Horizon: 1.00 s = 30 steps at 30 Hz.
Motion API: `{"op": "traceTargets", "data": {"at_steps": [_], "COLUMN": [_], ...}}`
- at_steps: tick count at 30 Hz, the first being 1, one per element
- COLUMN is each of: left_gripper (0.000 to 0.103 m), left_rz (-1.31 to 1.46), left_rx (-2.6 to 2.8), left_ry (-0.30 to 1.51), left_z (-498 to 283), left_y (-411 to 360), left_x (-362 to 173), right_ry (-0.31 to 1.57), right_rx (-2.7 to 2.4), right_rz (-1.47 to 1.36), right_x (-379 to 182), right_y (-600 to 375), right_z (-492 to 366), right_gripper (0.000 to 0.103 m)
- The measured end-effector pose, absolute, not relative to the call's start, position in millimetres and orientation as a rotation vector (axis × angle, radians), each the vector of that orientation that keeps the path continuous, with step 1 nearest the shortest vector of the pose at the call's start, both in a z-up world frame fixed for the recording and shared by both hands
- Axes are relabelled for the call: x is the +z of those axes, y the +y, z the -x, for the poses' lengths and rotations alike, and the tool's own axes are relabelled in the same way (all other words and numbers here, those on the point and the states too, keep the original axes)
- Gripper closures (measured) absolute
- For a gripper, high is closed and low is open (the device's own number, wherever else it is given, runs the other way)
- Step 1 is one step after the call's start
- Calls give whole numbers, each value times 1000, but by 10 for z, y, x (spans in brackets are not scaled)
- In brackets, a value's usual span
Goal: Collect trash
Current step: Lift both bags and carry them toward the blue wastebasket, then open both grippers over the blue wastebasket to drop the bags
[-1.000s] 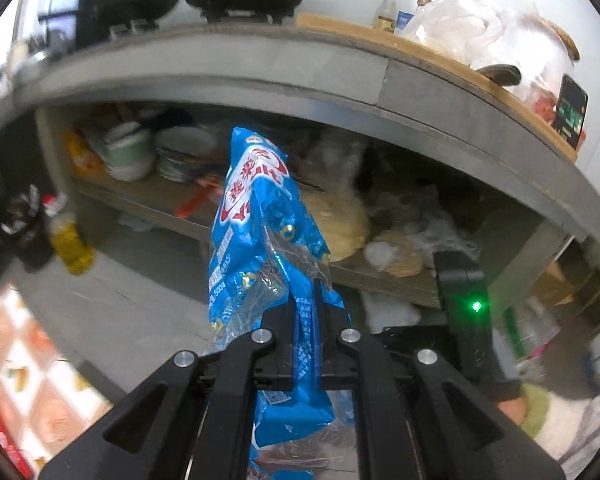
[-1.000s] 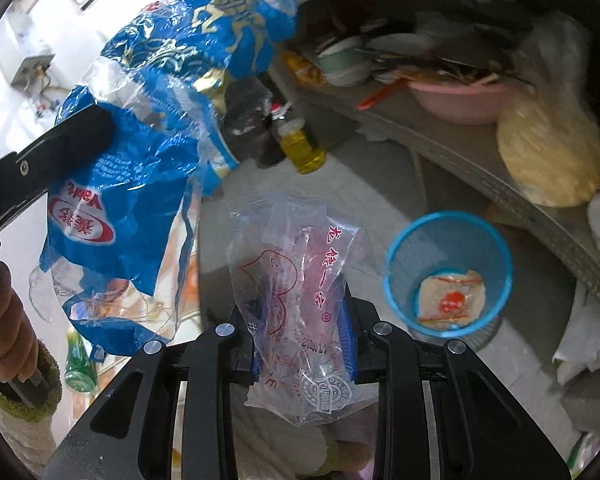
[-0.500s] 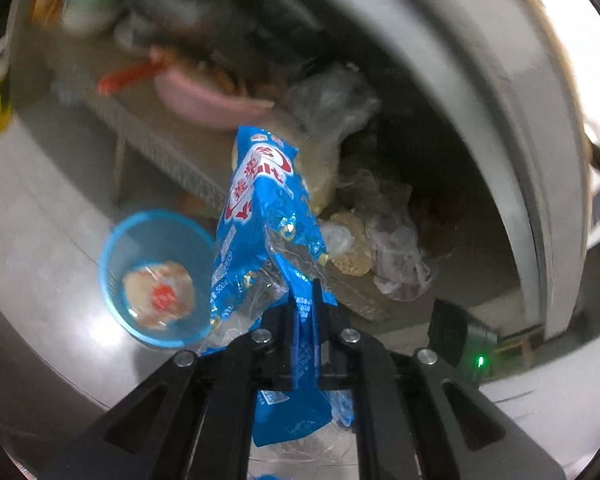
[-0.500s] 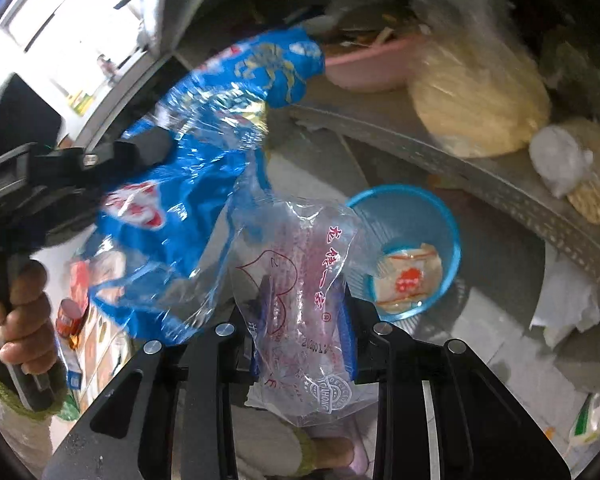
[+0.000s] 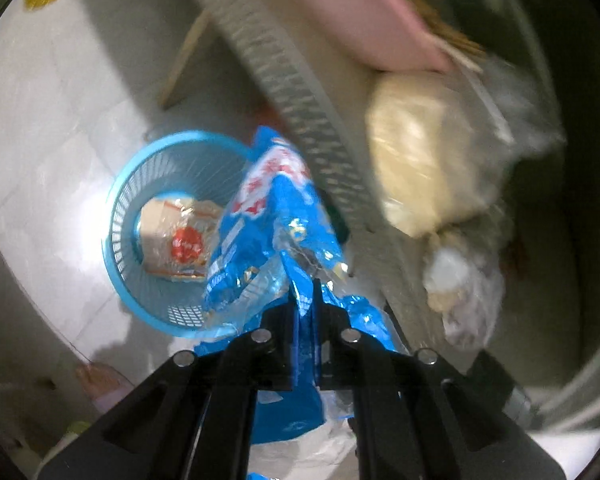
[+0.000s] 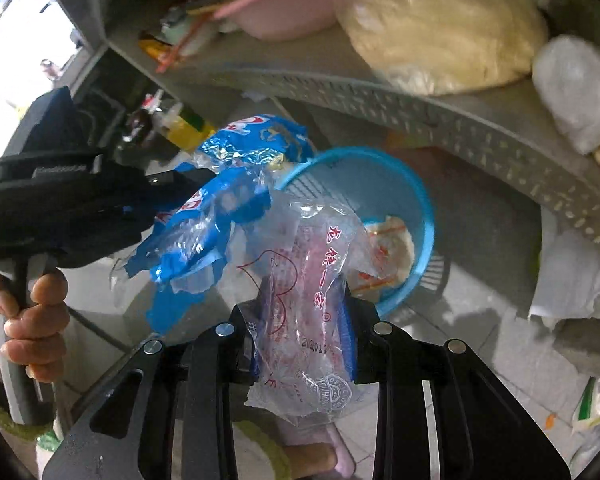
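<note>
Clamping a blue wrapper [image 5: 268, 216], the left gripper [image 5: 306, 300] has its jaws pinched tight on the crumpled film. The wrapper rises ahead of the fingertips and overlaps the near right rim of a blue basket [image 5: 124, 184], which stands on the floor ahead and to the left of this gripper. A flat packet [image 5: 176, 240] with a red mark lies inside the basket.

The right gripper [image 6: 304, 320] grips a clear bag [image 6: 312, 280] with red print; the bag fills the gap between its pads and sticks out above and below them. From this gripper, the basket sits directly ahead, partly behind the bag. The left gripper and blue wrapper are to its left, near the basket rim, with a hand [image 6: 28, 320] around the handle. A shelf [image 6: 440, 116] runs beyond the basket.
</note>
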<state>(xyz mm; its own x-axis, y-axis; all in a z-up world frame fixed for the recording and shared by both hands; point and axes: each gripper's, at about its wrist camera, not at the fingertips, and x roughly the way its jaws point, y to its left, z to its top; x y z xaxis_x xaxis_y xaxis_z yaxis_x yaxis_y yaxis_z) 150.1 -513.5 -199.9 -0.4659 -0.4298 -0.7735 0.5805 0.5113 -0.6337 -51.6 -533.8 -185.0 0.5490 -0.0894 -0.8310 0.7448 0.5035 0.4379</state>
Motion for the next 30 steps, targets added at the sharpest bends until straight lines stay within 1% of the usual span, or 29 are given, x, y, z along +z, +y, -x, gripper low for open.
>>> {"op": "traceTargets", "data": {"at_steps": [3, 9, 10, 12, 14, 15, 16, 17, 18, 20, 21, 26, 30], "left_gripper": [98, 98, 97, 90, 74, 70, 62, 58, 57, 48, 47, 43, 41], "left_rz": [-146, -209, -226, -248, -258, -256, -246, -237, -231, -242, -243, -196, -156], "left_rx": [-1104, -1032, -1016, -994, -967, -958, -941, -939, -945, -955, -961, -985, -995], "left_ry": [1688, 1644, 1643, 1637, 1637, 1642, 1656, 1662, 1662, 1645, 1633, 1607, 1587], "left_z": [-1576, -1691, -1701, -1712, -1735, -1736, -1760, -1785, -1803, -1853, -1874, -1940, -2011], "left_y": [-5261, -5466, -5486, -5512, -5506, -5499, -5485, -5469, -5465, -5469, -5463, -5389, -5303], "left_x": [-2240, -2550, -2614, -2693, -2739, -2750, -2755, -2739, -2706, -2622, -2566, -2295, -2115], "right_ry": [862, 871, 873, 873, 883, 887, 895, 910, 922, 935, 939, 938, 934], "right_rx": [-600, -615, -616, -616, -621, -625, -631, -642, -649, -645, -642, -648, -647], "right_rz": [-924, -949, -947, -946, -937, -935, -929, -910, -899, -895, -893, -887, -907], "right_x": [-1927, -1984, -1999, -2022, -2096, -2136, -2175, -2221, -2267, -2343, -2375, -2438, -2464], "right_y": [-5372, -5452, -5491, -5531, -5583, -5603, -5626, -5642, -5658, -5692, -5696, -5721, -5744], "right_z": [473, 405, 375, 298, 185, 141, 89, 26, -19, -68, -92, -85, -81], "right_gripper": [75, 75, 74, 74, 72, 71, 68, 67, 65, 60, 59, 37, 34]}}
